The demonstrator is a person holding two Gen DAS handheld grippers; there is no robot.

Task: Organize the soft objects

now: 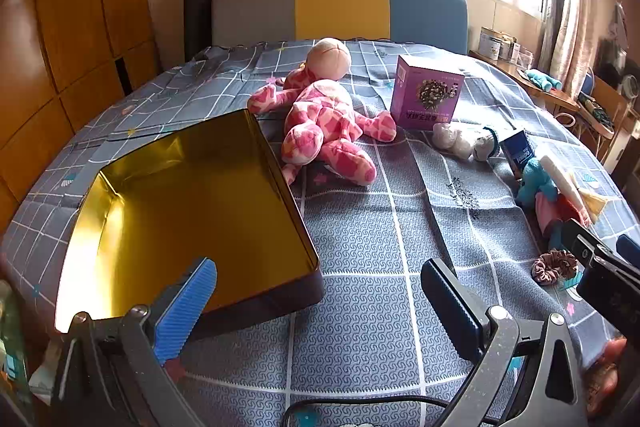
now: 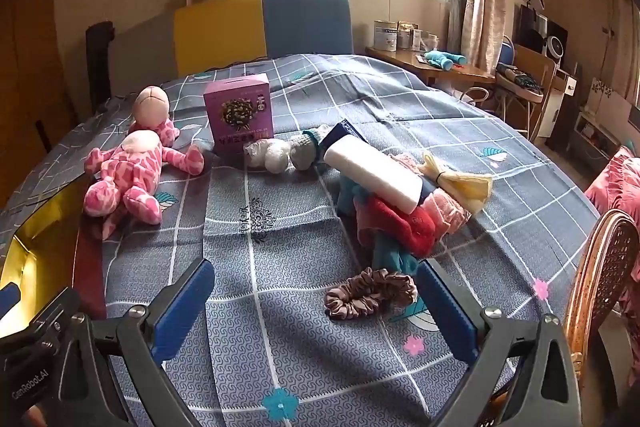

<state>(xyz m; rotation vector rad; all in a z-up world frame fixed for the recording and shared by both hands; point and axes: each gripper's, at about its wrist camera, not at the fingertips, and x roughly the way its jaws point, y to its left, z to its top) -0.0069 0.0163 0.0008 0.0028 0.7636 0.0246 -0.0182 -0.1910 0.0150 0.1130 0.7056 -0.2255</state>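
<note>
- Both tools stand wide and hold nothing: the left tool (image 1: 320, 301) hovers over the near corner of the open gold-lined tin (image 1: 192, 211), and the right tool (image 2: 316, 311) hangs above the bed (image 2: 360, 99) with the brown scrunchie (image 2: 372, 293) lying between its fingers, untouched.
- The soft things are all out on the bedspread. The pink spotted plush (image 1: 328, 131) lies just beyond the tin's far edge, rolled socks (image 2: 276, 153) sit in front of the purple carton (image 2: 240, 115), and a heap of red, pink and teal cloth (image 2: 400, 223) lies further right.
- The scrunchie is flat and slippery-looking. A close from too high would likely pinch bedspread fabric with it, or slide over it and come up empty.
- A white roll (image 2: 374, 175) and a yellow bundle (image 2: 460, 183) rest on the cloth heap. Pulling cloth from beneath could tip them off, or drag several pieces at once.
- The purple carton and a small blue pack (image 1: 518, 151) look stiff. Sweeping them in with the socks would spoil the sorting.
- The tin sits on a yielding mattress. A left finger (image 1: 188, 307) pressing its rim could tilt or shove it.
- The plush looks big for the tin. Limbs may hang over the rim and crowd out the smaller items.
- The tools are near each other, so reaching for the tin together risks a knock.
</note>
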